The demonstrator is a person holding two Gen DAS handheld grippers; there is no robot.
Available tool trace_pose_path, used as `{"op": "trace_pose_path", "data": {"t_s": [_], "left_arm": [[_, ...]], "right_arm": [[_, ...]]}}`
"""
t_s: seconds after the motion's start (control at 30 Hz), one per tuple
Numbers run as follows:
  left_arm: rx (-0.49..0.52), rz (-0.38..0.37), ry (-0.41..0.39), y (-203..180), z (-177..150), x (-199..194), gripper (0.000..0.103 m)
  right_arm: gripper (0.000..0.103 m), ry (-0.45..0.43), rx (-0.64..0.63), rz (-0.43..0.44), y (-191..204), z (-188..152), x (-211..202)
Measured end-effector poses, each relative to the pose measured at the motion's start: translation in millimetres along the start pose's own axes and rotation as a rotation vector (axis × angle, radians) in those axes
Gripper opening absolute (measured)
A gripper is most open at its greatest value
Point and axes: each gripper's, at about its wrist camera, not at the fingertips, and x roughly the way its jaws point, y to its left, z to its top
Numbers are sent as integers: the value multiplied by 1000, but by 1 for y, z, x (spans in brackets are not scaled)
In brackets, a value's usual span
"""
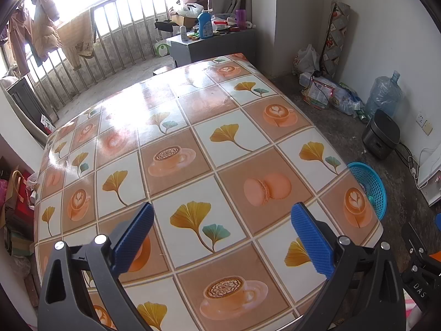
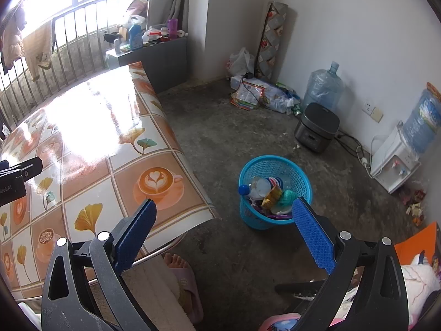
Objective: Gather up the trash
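The left gripper [image 1: 222, 241] hangs over the table [image 1: 176, 127], fingers spread wide with nothing between them. The cloth is bare out to its far edge at 12 o'clock. At 3 o'clock the table's right edge drops to the floor [image 2: 234, 127], where the blue bin [image 2: 275, 165] stands just beside it. The right gripper [image 2: 224, 238] hovers off that edge, fingers also spread and empty; the bin, at its 1 o'clock, holds a bottle [image 2: 257, 187] and wrappers [image 2: 273, 195]. Open floor surrounds the bin.
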Motion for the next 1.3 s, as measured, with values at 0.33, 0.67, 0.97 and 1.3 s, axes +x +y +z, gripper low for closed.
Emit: {"op": "trace_pose_path", "data": {"t_s": [0.33, 0.67, 0.97, 1.3], "left_arm": [[-1, -1, 0, 0, 0, 0, 97], [-1, -1, 2, 1, 0, 0, 97], [-1, -2, 2, 2, 0, 1, 97], [-9, -6, 15, 4, -3, 4, 97]], "right_arm": [[95, -1, -3, 2, 1, 2, 1], [95, 1, -8, 6, 4, 4, 2], [95, 1, -8, 5, 5, 4, 2], [95, 1, -11, 8, 5, 1, 5]]}}
